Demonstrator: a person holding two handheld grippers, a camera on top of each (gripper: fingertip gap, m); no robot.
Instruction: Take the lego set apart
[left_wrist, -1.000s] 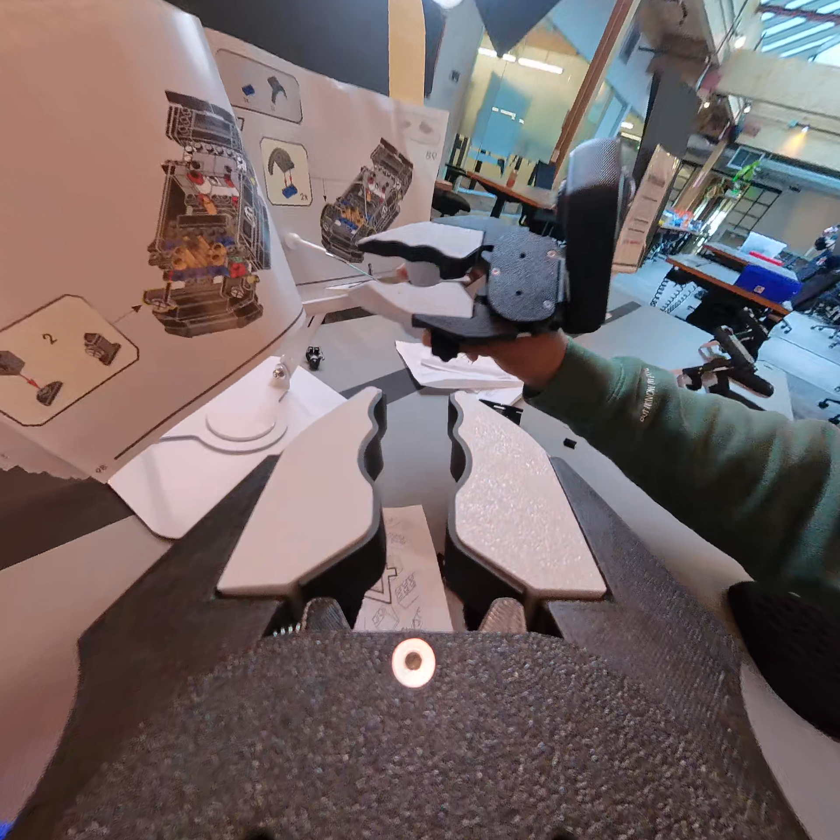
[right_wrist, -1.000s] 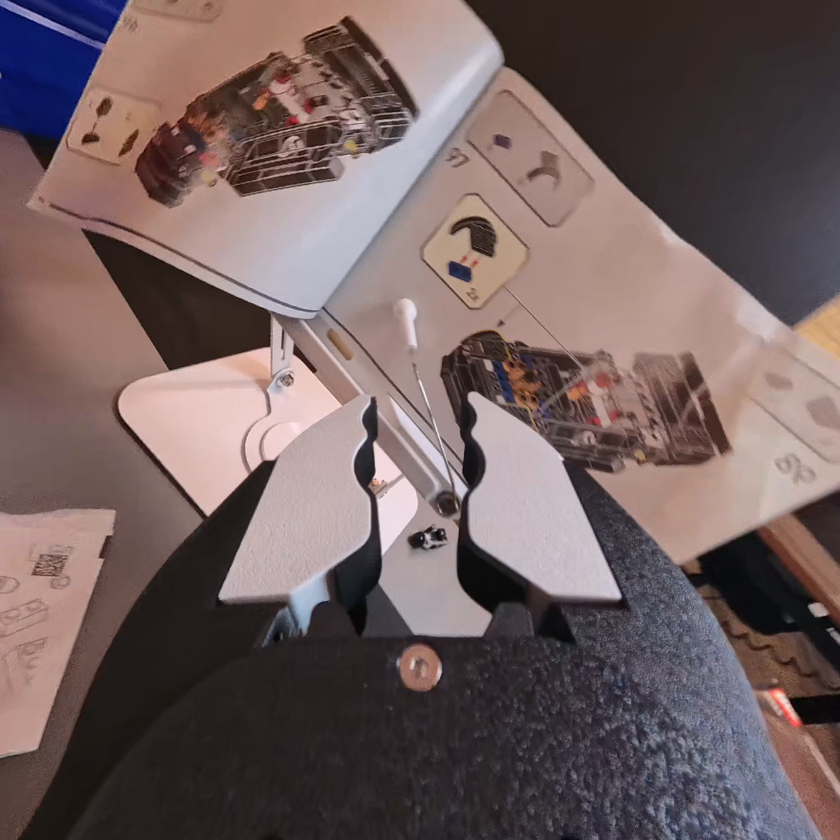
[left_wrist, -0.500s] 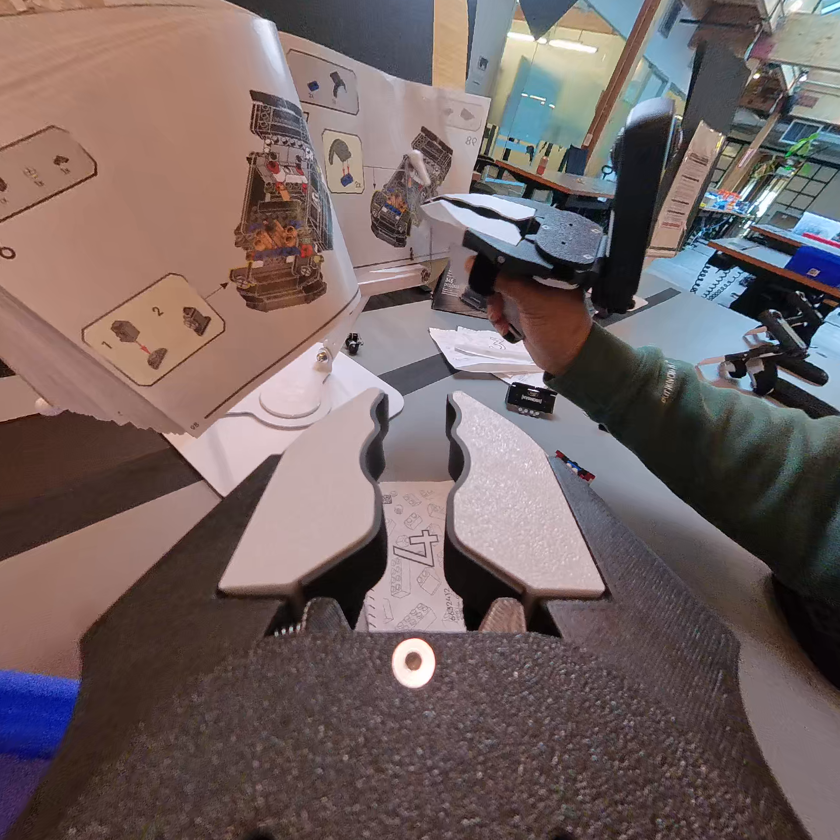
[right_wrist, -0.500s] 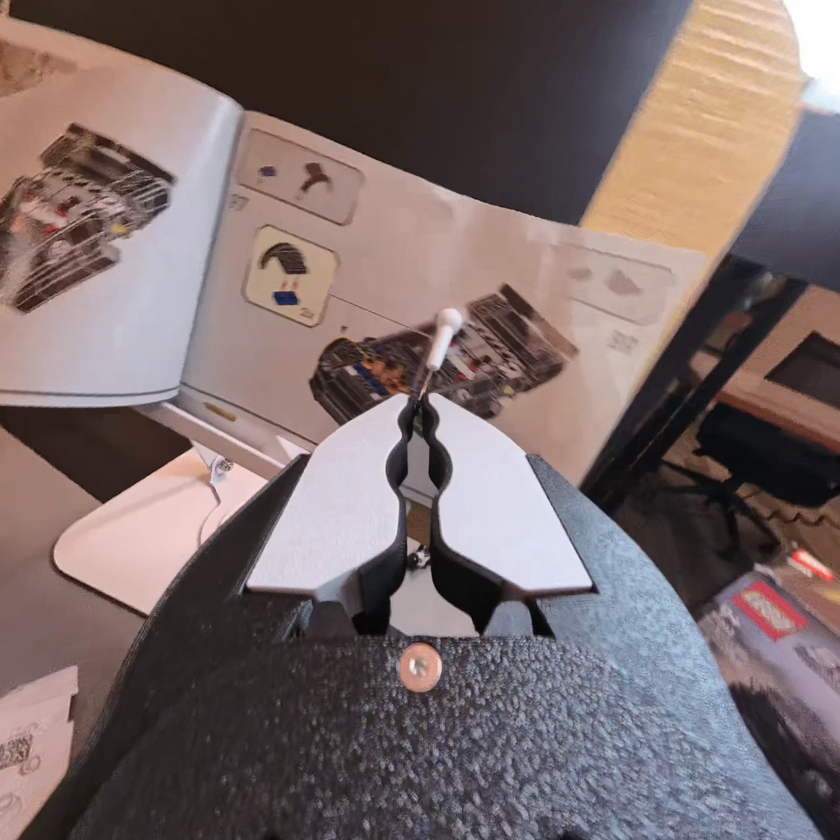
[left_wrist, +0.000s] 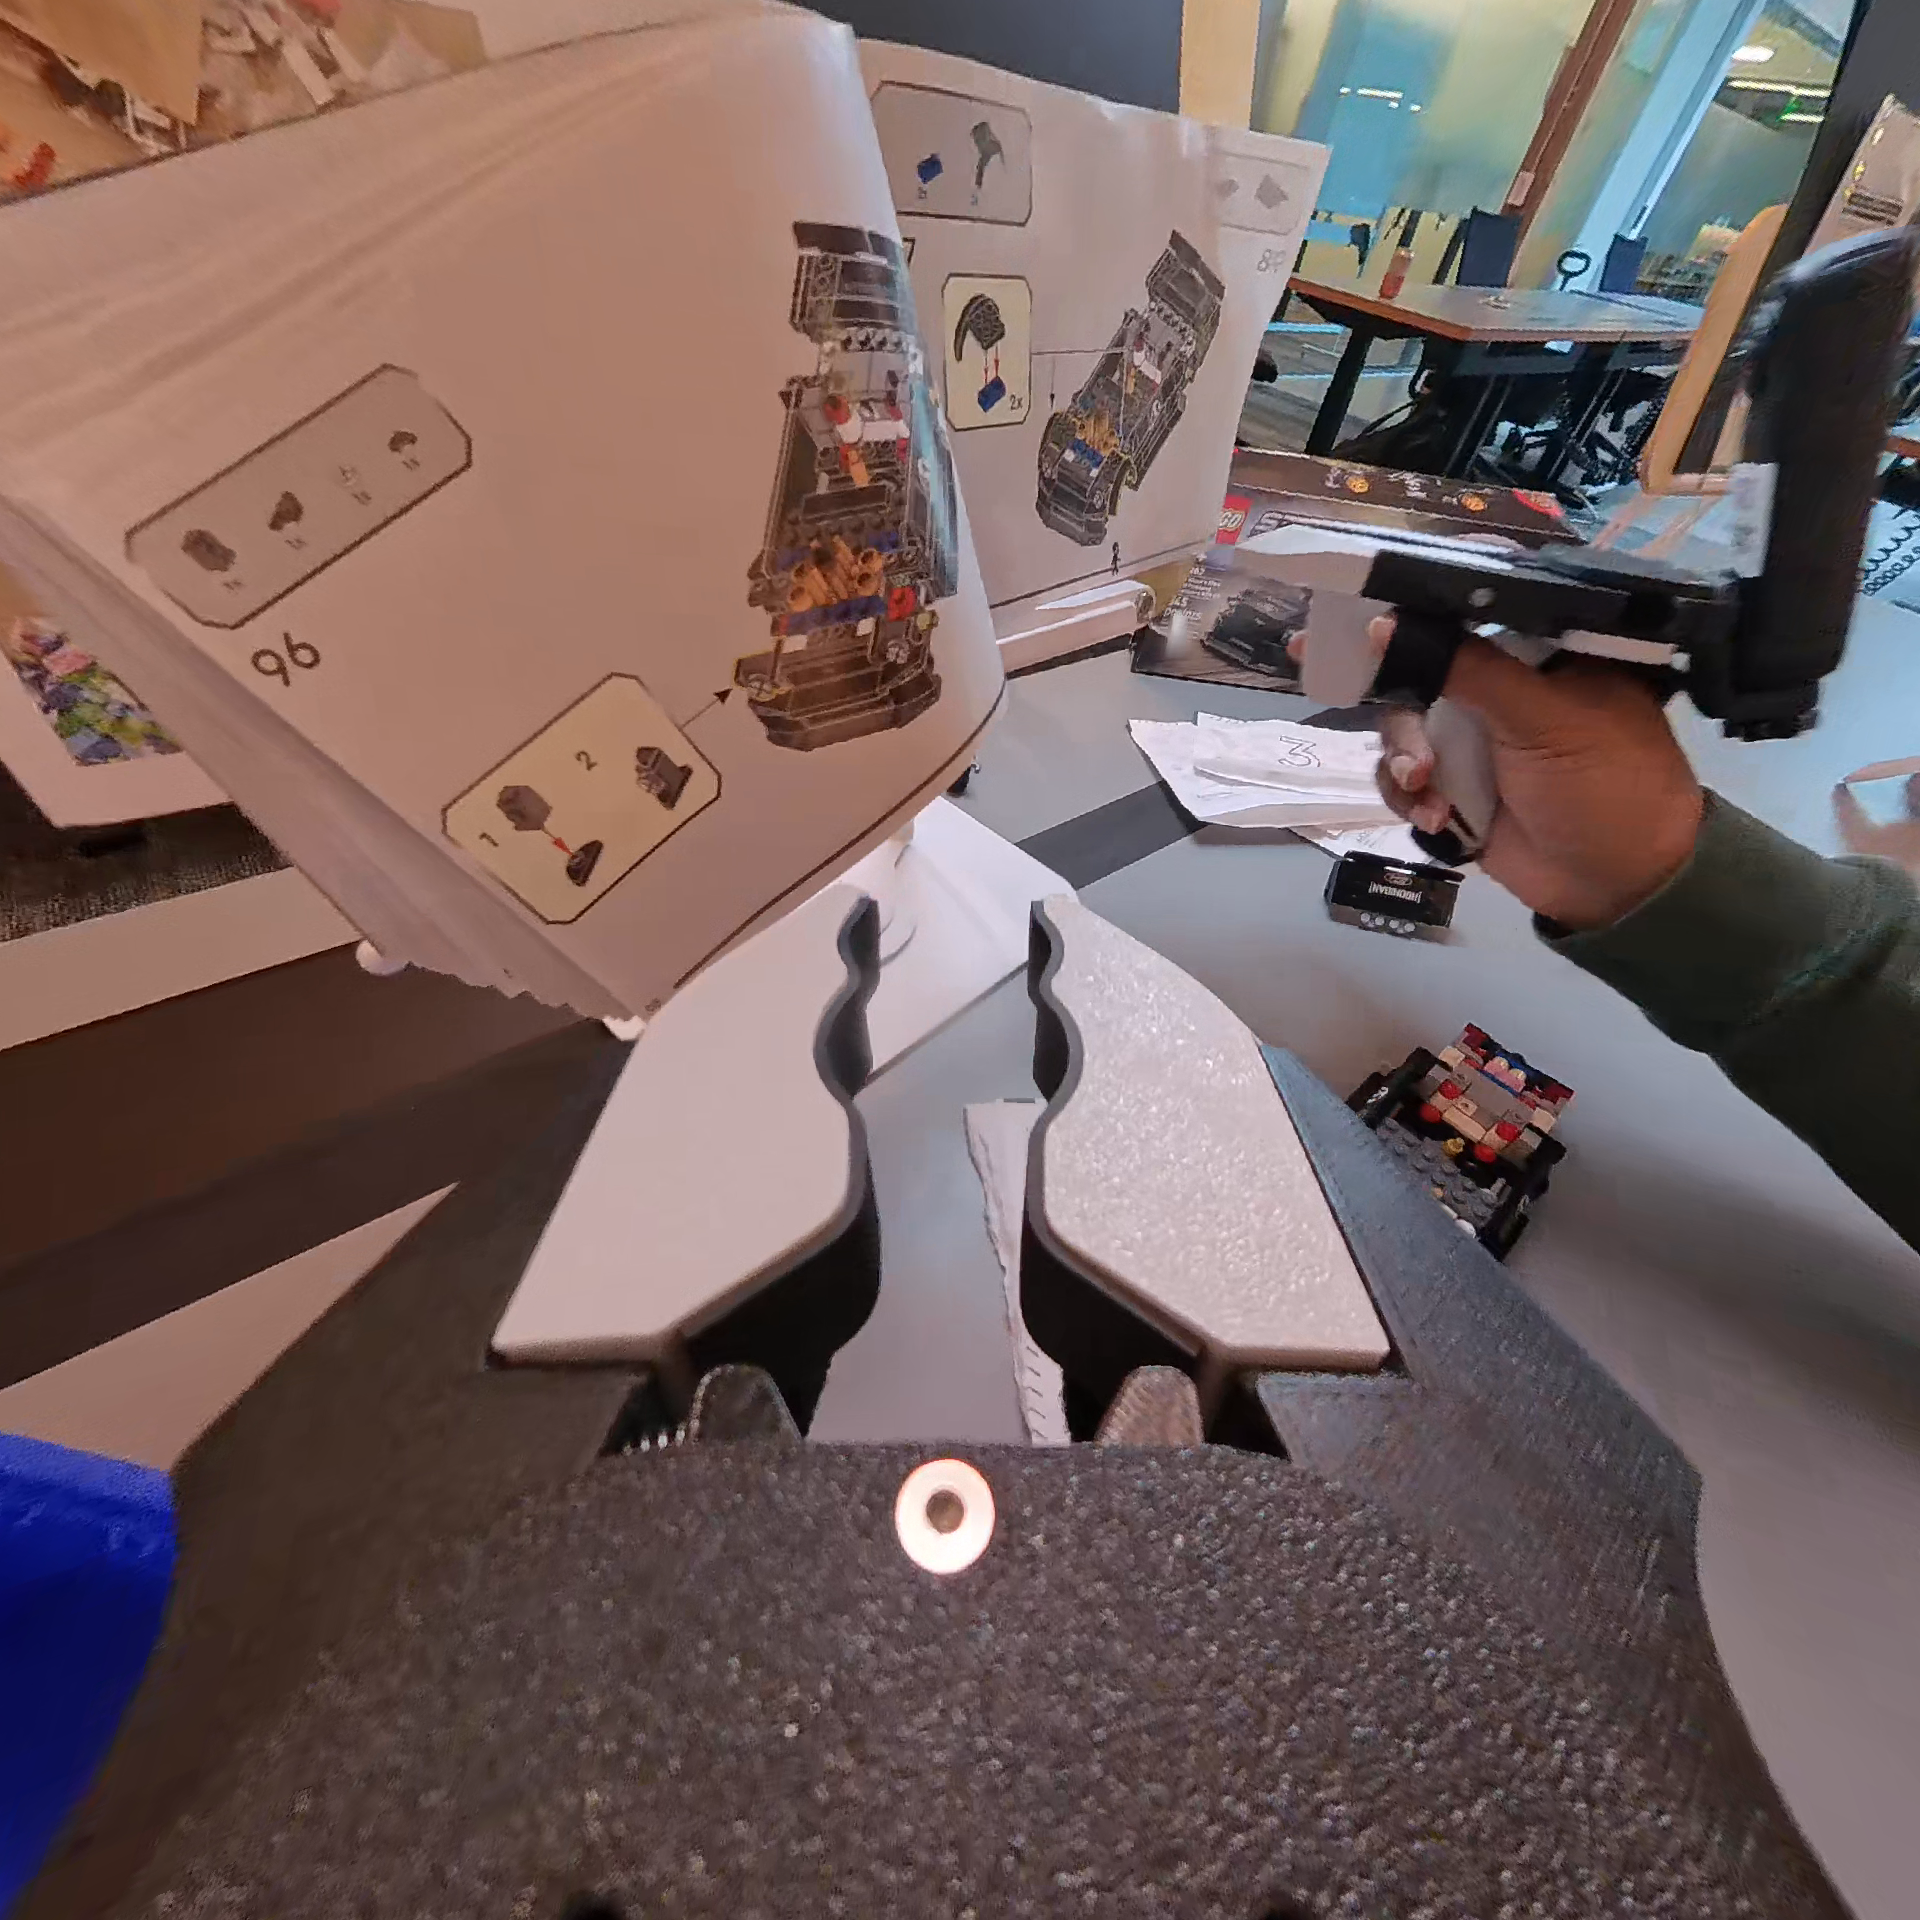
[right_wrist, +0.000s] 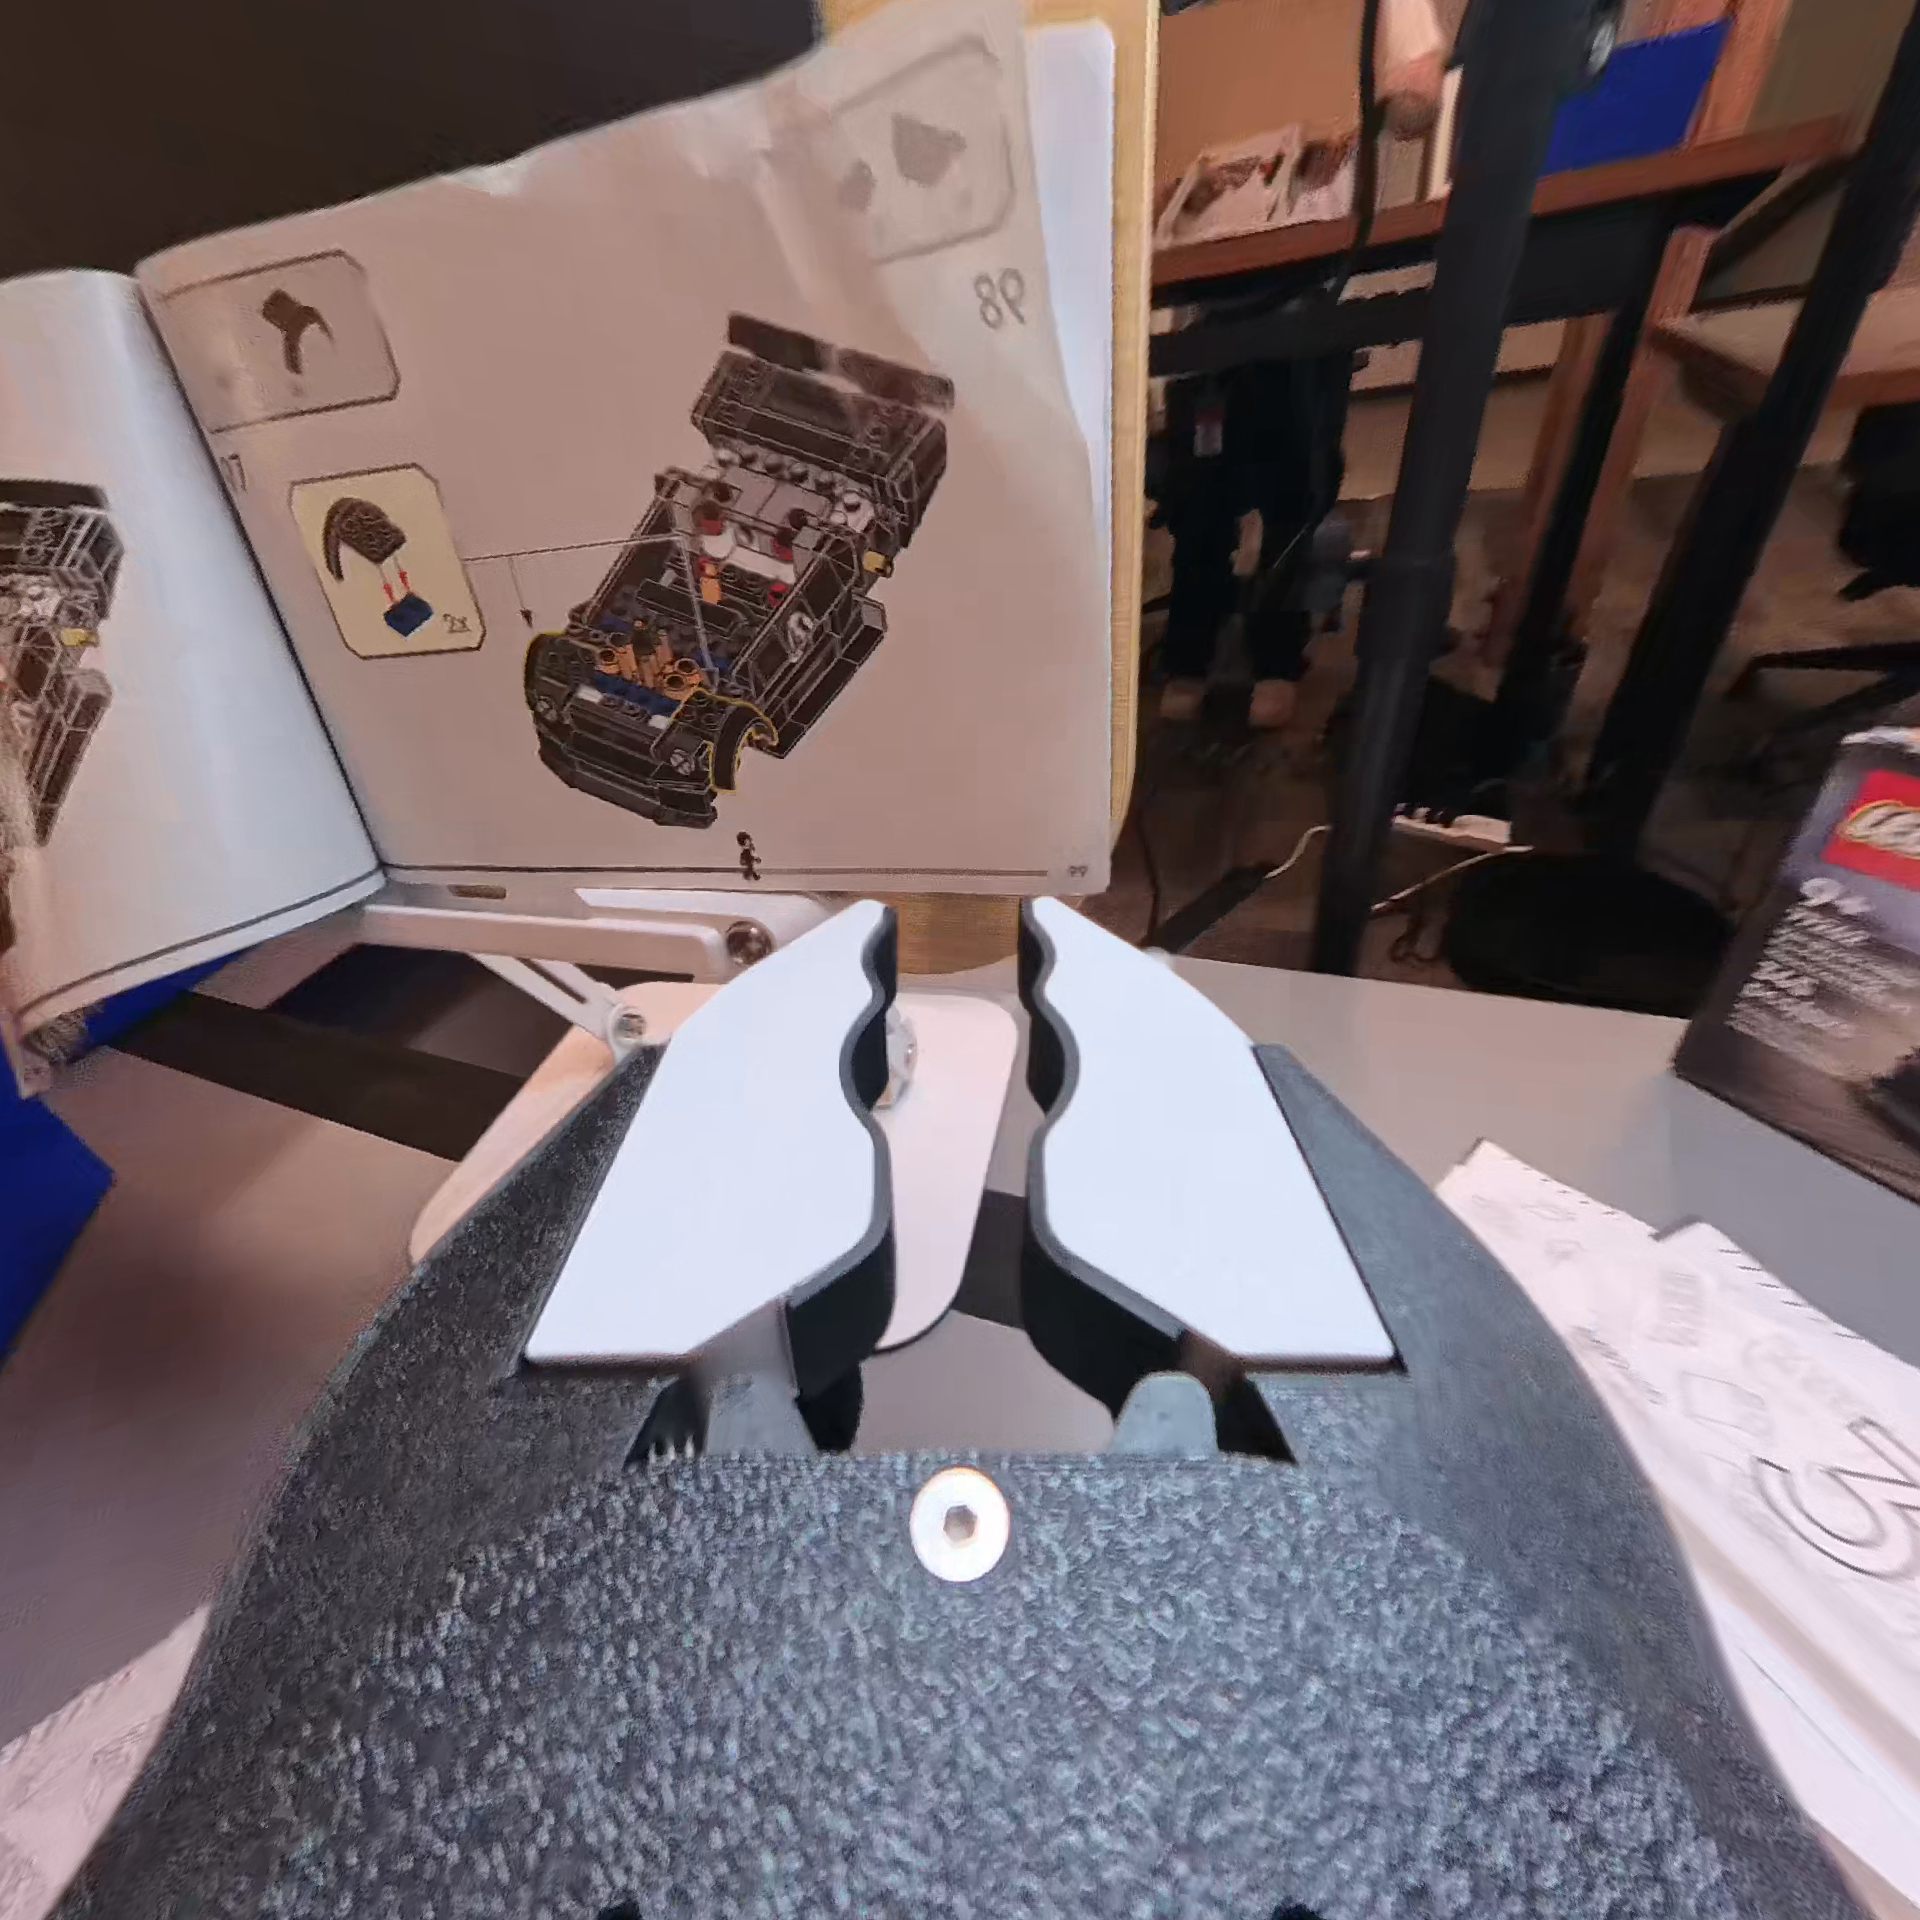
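A partly built black lego car with red, grey and blue bricks on top sits on the grey table, to the right of my left gripper. My left gripper is open and empty above the table. A loose black lego piece lies farther back. My right gripper is open and empty, facing the open instruction booklet. In the left wrist view it shows at the right, held in a hand, above the table.
The booklet rests on a white stand at the table's back. A dark lego box stands behind it; it also shows in the right wrist view. White paper bags lie nearby. A blue bin is at the lower left. The grippers' ends are close to 25 cm from one another. The partly built black lego car sits 25 cm or so from the ends of my right fingers.
My right gripper was shut on the stand's thin page-holder wire; it has opened and swung right, away from it. My left gripper has shifted, bringing the lego car into view.
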